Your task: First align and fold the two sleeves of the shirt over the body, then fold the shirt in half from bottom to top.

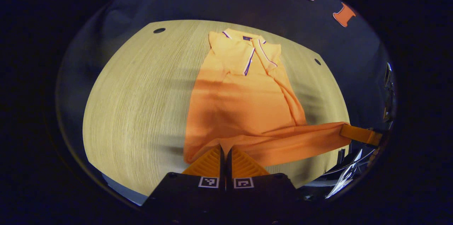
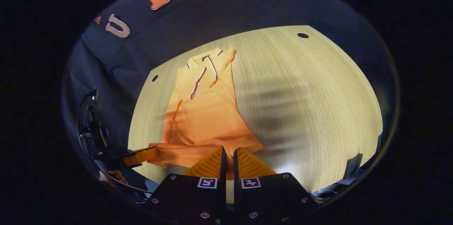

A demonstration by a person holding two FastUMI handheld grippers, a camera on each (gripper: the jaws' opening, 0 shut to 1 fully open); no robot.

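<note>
Shirt (image 1: 244, 111) lies collar-away on the table (image 1: 141, 104), sleeves folded in, hem lifted at both near corners.
Left gripper (image 1: 225, 150) and right gripper (image 2: 228, 152) each pinch the hem; raise them level, together, toward the collar (image 1: 253, 46).

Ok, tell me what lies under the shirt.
The orange shirt lies on the pale wooden table, sleeves folded over its body. Both grippers' fingers pinch its raised bottom hem. The covered tabletop cannot be seen.

Soft matt cloth shirt (image 1: 244, 111) on a smooth wood-grain table (image 1: 141, 111)
</note>
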